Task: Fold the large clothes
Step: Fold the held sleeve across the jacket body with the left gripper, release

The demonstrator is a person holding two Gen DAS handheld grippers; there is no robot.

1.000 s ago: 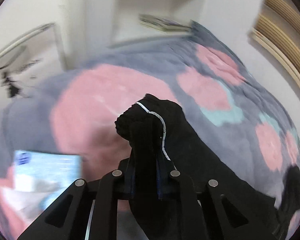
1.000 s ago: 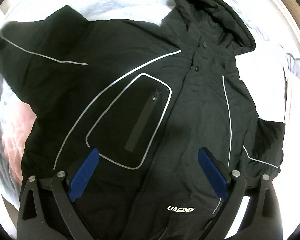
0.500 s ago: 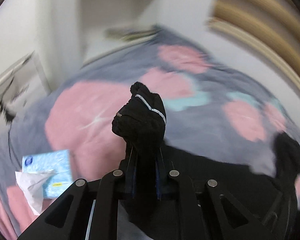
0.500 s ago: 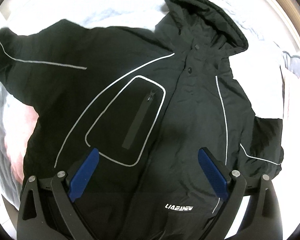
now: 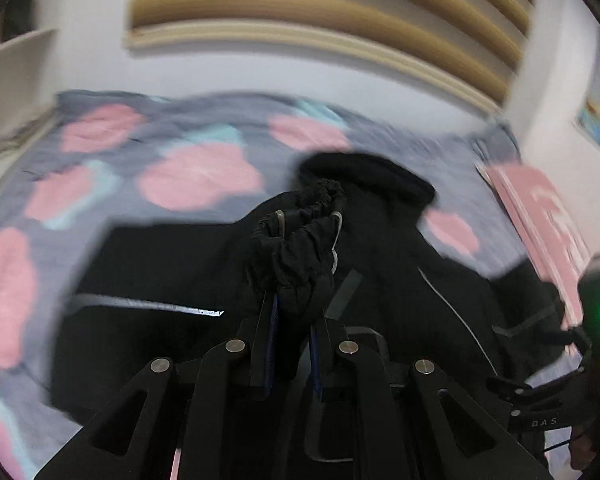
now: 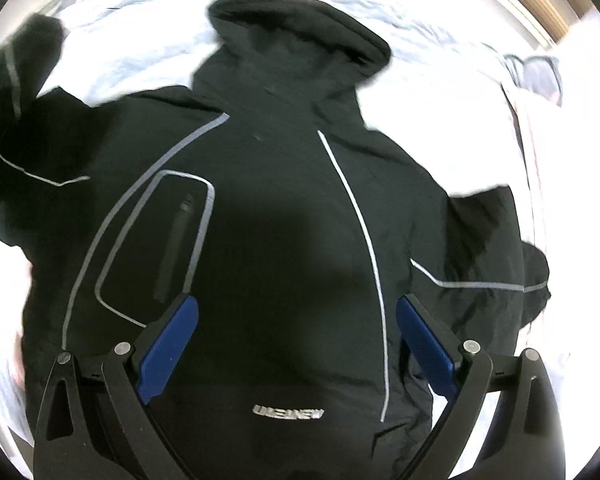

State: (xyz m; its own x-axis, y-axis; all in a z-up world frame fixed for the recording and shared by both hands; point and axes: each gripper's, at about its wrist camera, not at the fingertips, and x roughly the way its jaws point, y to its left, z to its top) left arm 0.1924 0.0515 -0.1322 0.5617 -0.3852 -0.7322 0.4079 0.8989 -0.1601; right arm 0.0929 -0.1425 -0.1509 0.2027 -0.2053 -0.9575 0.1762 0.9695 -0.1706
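The left gripper [image 5: 294,320] is clenched on the bunched elastic cuff [image 5: 300,236] of the black hooded jacket [image 6: 284,216], which lies front-up on a bed with a grey, pink-blotched bedspread [image 5: 196,172]. The cuff stands up just ahead of the fingertips, with the jacket's body spread below and beyond it and the hood [image 5: 364,176] farther ahead. The right gripper [image 6: 296,344] hangs released over the jacket's lower front, its blue pads [image 6: 168,340] wide apart with nothing between them; the printed logo [image 6: 288,414] sits just below the gap, the outlined chest pocket [image 6: 156,240] ahead to its left, and the other sleeve [image 6: 496,268] off to its right.

The main risk is in the grip: only a small wad of slippery cuff fabric sits between the left jaws, so the weight of the trailing sleeve could probably pull it free before the sleeve lies across the chest. A fast carry could also drag the shoulder and shift the whole jacket on the soft bedspread, skewing the fold line. Because nothing pins the body, the padded fabric may bunch or spring back once let go. The two grippers are also close together, judging by the black tool at the right edge of the left wrist view, so a collision is possible.
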